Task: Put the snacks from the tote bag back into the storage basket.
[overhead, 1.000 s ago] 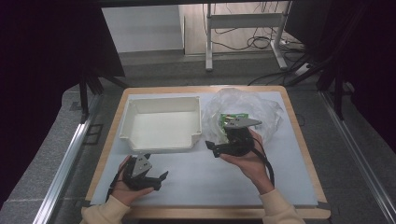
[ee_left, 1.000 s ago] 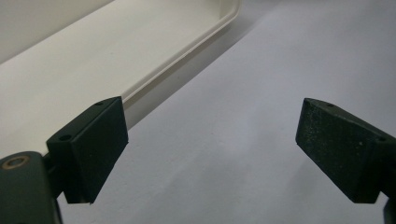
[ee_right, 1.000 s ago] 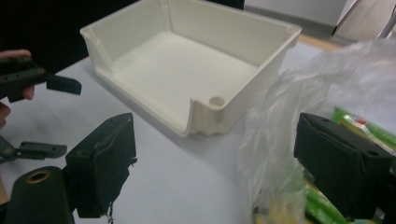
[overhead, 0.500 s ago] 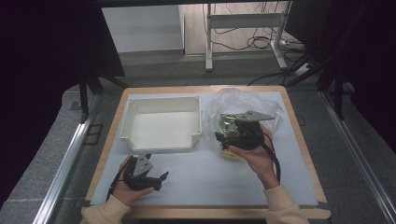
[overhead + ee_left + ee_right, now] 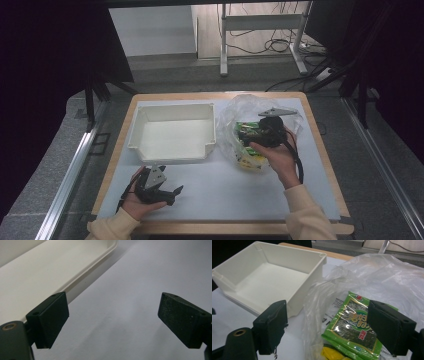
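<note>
A clear plastic bag lies crumpled on the right half of the table, with green seaweed packets inside. My right gripper reaches into the bag's mouth from the right. In the right gripper view its jaws stand open and have just been closing a little. My right gripper has a green packet lying between and just beyond its pads, untouched. A yellow packet peeks out beneath. My left gripper rests open near the front left; my left gripper is over bare table mat.
An empty white tray stands left of the bag; its wall runs beside my left jaw. The pale mat covers a wood-edged table. Dark screens flank the table, and a metal stand's legs with cables sit behind it.
My right hand has carried its gripper to the right and farther back, up to the bag and the green packets. The left hand has stayed put.
</note>
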`<state>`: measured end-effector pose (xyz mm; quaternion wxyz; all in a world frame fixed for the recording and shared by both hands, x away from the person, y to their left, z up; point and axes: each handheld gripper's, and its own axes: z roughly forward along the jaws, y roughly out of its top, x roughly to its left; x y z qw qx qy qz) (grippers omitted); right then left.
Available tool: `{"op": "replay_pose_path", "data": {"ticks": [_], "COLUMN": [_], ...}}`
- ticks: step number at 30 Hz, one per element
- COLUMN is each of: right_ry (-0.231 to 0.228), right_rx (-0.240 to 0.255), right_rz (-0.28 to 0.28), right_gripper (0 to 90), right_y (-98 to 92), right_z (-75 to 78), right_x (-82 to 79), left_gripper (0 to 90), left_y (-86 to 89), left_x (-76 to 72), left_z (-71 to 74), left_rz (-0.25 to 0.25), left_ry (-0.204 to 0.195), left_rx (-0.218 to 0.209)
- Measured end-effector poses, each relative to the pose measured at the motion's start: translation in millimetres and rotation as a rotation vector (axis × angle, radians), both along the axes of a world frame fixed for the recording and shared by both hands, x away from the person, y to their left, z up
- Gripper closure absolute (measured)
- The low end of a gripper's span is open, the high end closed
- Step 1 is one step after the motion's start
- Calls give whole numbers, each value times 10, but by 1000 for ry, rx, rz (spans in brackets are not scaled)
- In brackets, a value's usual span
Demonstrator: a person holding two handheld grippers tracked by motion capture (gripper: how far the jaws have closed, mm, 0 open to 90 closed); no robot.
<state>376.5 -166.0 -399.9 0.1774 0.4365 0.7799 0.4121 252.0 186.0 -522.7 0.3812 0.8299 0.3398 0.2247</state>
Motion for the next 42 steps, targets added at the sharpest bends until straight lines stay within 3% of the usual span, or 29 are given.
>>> {"op": "replay_pose_path", "data": {"ticks": [9, 13, 16, 22, 34, 42], "right_ry": [52, 106, 112, 139, 209, 250], "right_rx": [-11, 1, -16, -1, -30, -35], "right_rz": [-21, -41, -60, -95, -159, -187], "right_gripper": [224, 236, 253, 258, 263, 288], "right_y": [-68, -103, -112, -183, -284, -314], "right_z": [-32, -81, -110, -163, -345, -440], "right_x": [311, 442, 491, 606, 834, 933], "left_gripper": [97, 97, 97, 92, 89, 89], "left_y": [-1, -20, -10, 24, 33, 24], "left_x": [10, -2, -6, 8, 1, 3], "left_z": [-10, -7, 0, 11, 18, 10], "left_rz": [0, -3, 5, 27, 18, -1], "left_ry": [7, 6, 6, 6, 8, 24], "left_rx": [22, 10, -3, -10, -26, -10]}}
